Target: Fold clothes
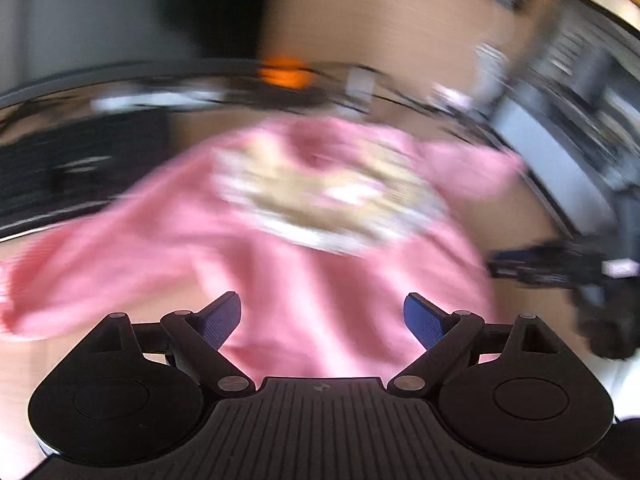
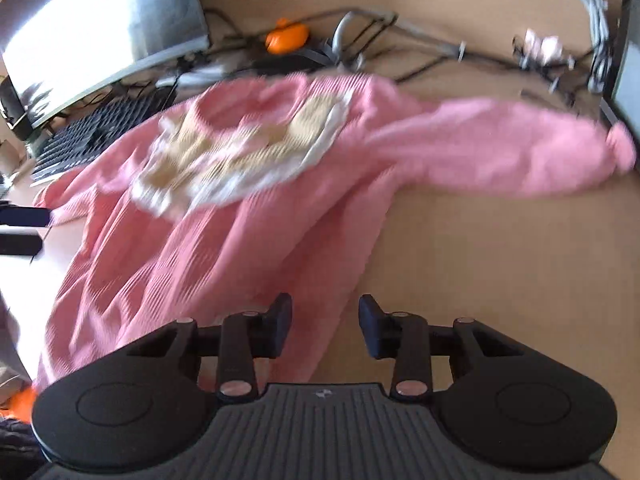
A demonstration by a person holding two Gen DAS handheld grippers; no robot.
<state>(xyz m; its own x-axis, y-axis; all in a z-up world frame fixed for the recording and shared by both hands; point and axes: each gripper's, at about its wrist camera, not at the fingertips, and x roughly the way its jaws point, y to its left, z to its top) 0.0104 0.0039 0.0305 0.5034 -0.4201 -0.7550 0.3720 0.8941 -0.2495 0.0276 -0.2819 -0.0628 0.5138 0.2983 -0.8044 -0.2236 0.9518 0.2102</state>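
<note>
brown cardboard covers the bench (image 2: 500,264), with a curved monitor (image 2: 104,32), a dark keyboard (image 2: 92,136), tangled cables (image 2: 420,40) and a small orange object (image 2: 287,38) at the far edge. a pink sweatshirt (image 2: 224,240) with a cream and tan chest print lies spread out, front up, straight ahead of both tools; one sleeve (image 2: 500,152) stretches away to the right. both views are motion-blurred. the left hand-held gripper (image 1: 322,320) hangs over the hem with its blue-padded jaws spread wide and nothing between them. the right hand-held gripper (image 2: 325,326) sits just at the hem's right corner, jaws apart and empty. the ribbed knit looks soft, light and floppy, likely to sag and bunch when lifted, so the cuff, shoulder seams or hem corners seem the best places to pinch.
</note>
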